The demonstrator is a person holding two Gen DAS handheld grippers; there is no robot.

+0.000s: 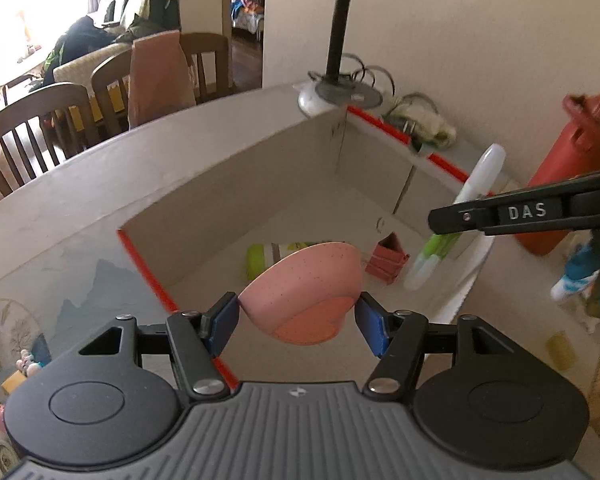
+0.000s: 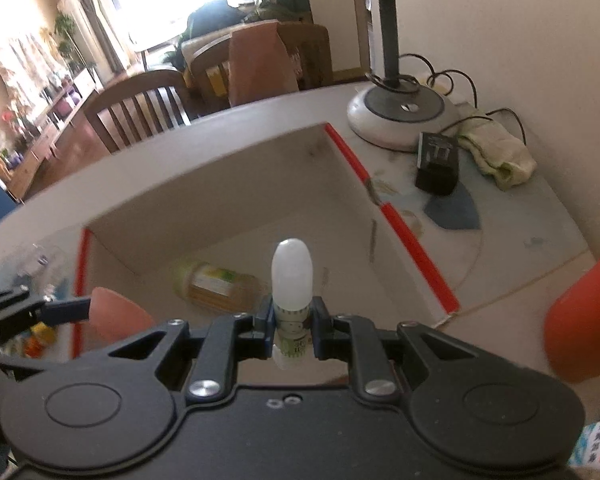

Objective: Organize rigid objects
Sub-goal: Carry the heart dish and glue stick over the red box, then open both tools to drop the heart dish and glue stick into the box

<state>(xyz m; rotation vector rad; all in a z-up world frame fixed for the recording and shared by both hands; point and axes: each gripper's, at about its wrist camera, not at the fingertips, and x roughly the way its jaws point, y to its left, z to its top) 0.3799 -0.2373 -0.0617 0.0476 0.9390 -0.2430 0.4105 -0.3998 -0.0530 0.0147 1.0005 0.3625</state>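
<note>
Bowl (image 1: 304, 296), pink, clamped between my left tool's (image 1: 298, 320) blue pads above the box's (image 1: 236, 168) near edge. My right tool (image 2: 292, 322) is clenched on a white bottle (image 2: 292, 276), upright, over the box. Inside I see a green-capped jar (image 1: 268, 258) lying flat. Lamp base (image 2: 404, 114) sits beyond on the table (image 2: 540, 240).

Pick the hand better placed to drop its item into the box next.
Left, probably. Its pink bowl already hangs over the box opening; the right's white bottle sits nearer the box's near edge.
</note>
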